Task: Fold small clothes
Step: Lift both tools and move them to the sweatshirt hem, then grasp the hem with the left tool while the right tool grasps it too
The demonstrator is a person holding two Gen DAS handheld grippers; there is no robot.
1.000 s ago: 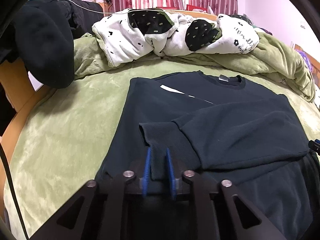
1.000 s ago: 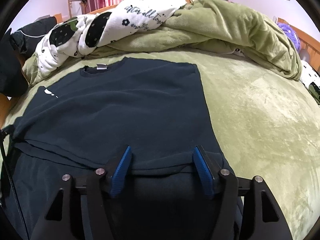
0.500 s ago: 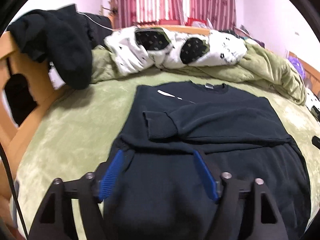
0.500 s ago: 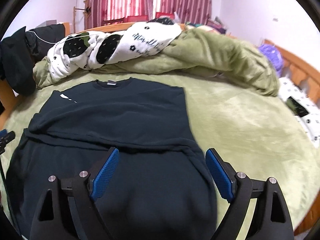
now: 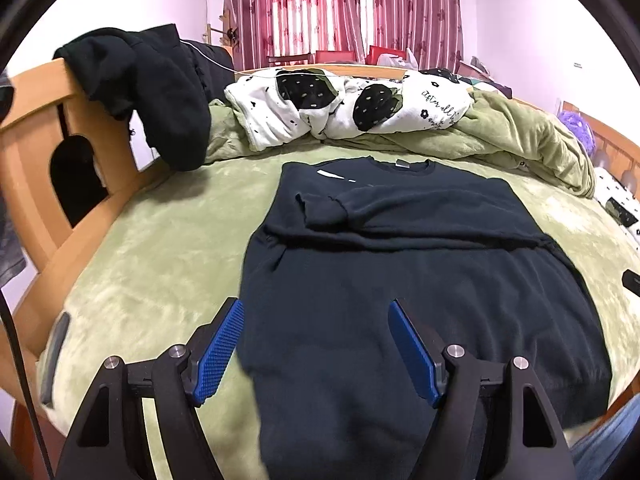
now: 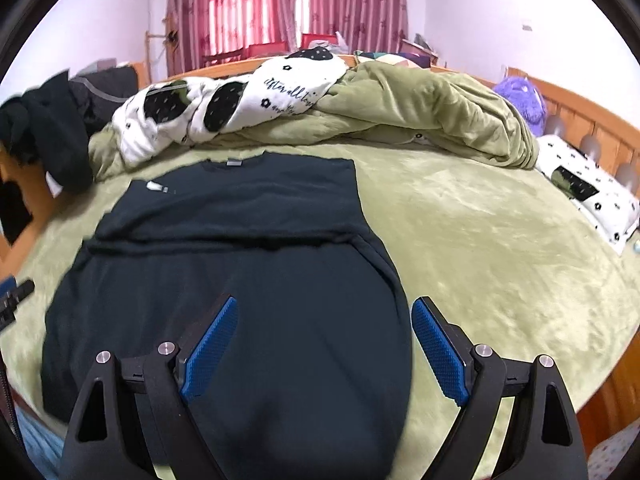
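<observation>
While both my tools hang above the near edge of the bed, the stock reads as follows.

Item one: my left gripper, blue pads spread wide, nothing between them or on them; the cloth below lies clear of both fingers.

Item two: my right gripper, jaws spread wider, likewise empty, with its right pad over the garment's right edge.

Item three: dark navy sweatshirt, lying flat on the green bed cover, collar and grey neck label at the far end, hem nearest me. Both sleeves are folded across the chest; one cuff ends near the garment's left side, just below a small white chest mark. In the right wrist view the same sweatshirt shows a straight folded edge on its right side.

Item four: rumpled green blanket, heaped along the far side of the bed, well apart from the sweatshirt.

Item five: white quilt with black patches, bunched on that heap.

Item six: black garment, draped over the wooden bed frame on the left.

Item seven: red patterned curtains, on the far wall.

Item eight: purple plush thing, by the right-hand rail; kind not discernible.
</observation>
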